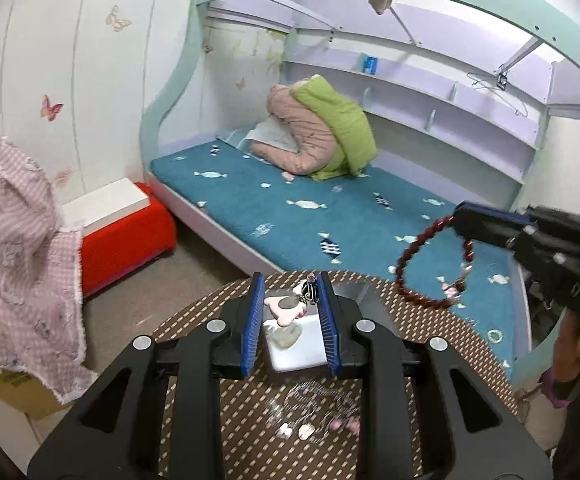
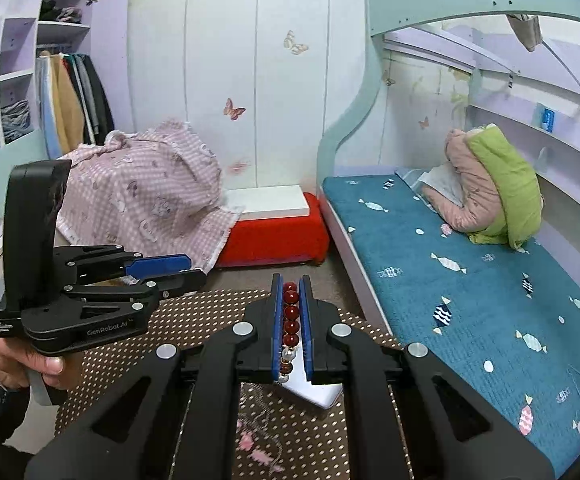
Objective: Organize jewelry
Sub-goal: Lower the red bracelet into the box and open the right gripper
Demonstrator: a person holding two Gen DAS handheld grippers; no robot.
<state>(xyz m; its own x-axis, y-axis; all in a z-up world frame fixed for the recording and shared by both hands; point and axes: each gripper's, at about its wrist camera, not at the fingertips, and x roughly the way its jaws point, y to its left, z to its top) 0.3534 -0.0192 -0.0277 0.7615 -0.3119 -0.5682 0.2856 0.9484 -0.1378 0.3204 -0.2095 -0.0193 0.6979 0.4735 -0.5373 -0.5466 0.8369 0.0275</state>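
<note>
The red bead bracelet (image 1: 430, 264) is clamped in the right gripper (image 2: 291, 332) and a pendant (image 1: 308, 294) in the left gripper (image 1: 290, 312) — the white box (image 1: 296, 344) (open) lies directly beneath both.

This was a child's bedroom in a home. A pale green bunk bed frame (image 2: 346, 136) arched over a teal mattress cover printed with sweets (image 2: 470, 280), with folded pink and green quilts (image 2: 490, 192) at its head and lilac wall shelves (image 1: 430, 120) alongside. White wardrobe doors with butterfly stickers (image 2: 233, 110) and an open closet of hanging clothes (image 2: 73, 96) completed it.
</note>
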